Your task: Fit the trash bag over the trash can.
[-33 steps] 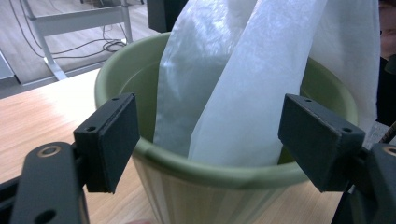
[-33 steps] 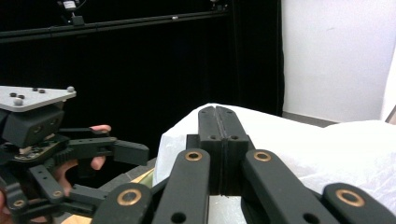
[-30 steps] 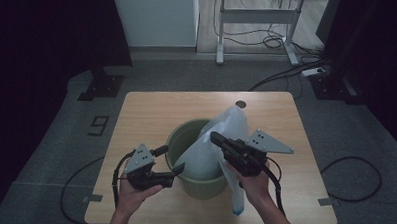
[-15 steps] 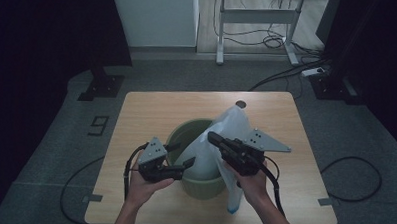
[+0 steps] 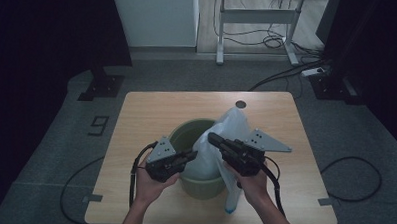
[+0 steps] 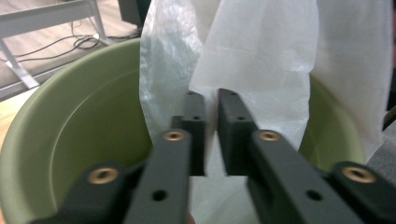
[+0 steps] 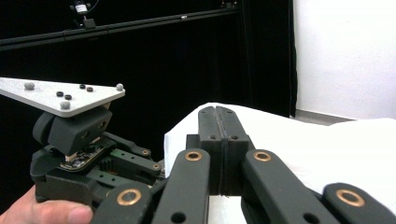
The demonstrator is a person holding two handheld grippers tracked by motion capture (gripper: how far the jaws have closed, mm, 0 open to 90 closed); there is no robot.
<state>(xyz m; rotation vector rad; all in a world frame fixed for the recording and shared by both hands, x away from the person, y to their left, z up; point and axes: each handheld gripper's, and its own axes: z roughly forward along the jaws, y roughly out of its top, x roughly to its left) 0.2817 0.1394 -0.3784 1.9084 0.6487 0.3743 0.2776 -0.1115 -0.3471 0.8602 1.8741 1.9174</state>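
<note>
On the grey floor left of our wooden counter [image 5: 151, 110] we read a "9" [image 5: 99, 124]. The white bag [image 5: 224, 135] stands in the green bucket [image 5: 185, 134] mid-counter. Our left claw [image 5: 191, 155], jaws just closing, pinches the bag's edge; our right claw [image 5: 213, 139] grips it higher.

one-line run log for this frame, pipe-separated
left claw: just closed on white bag edge | right claw: shut on white bag | green bin: upright on table, bag partly inside

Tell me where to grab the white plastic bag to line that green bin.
Pinch the white plastic bag by a loose top edge, coming from the side over the green bin rim. The film is thin and limp, so only a folded edge fits between jaws.
</note>
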